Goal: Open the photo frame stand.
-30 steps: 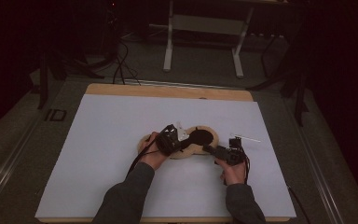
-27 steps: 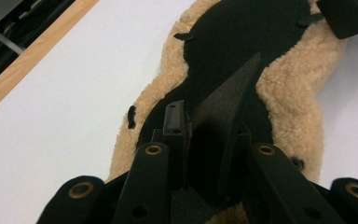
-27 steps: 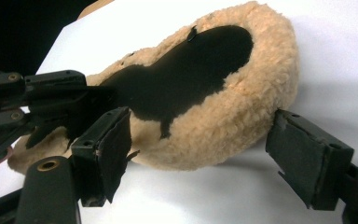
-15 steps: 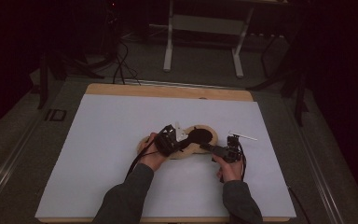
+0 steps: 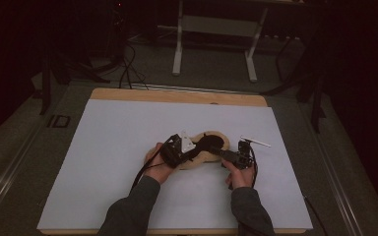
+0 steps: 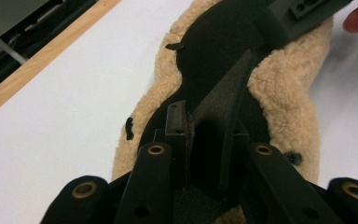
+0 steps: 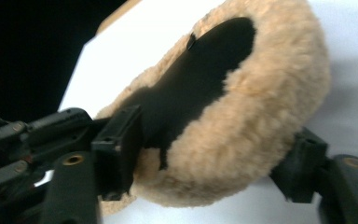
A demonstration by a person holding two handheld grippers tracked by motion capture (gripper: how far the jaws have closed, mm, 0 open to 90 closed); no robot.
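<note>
A fleece slipper [image 5: 204,150] is lying mid-worktop [image 5: 103,162], between both hands. The left gripper [image 6: 205,126] is pinching the black insole [image 6: 223,102], jaws clamped on it, likely to lift or steady it. The right gripper [image 7: 209,158], whose jaws have just been closing, is straddling the slipper's fleecy edge to brace it.

The fleece insole [image 6: 279,93] is cut off by the frame's top edge, its near end hidden behind the left hand-held gripper [image 6: 205,140].
</note>
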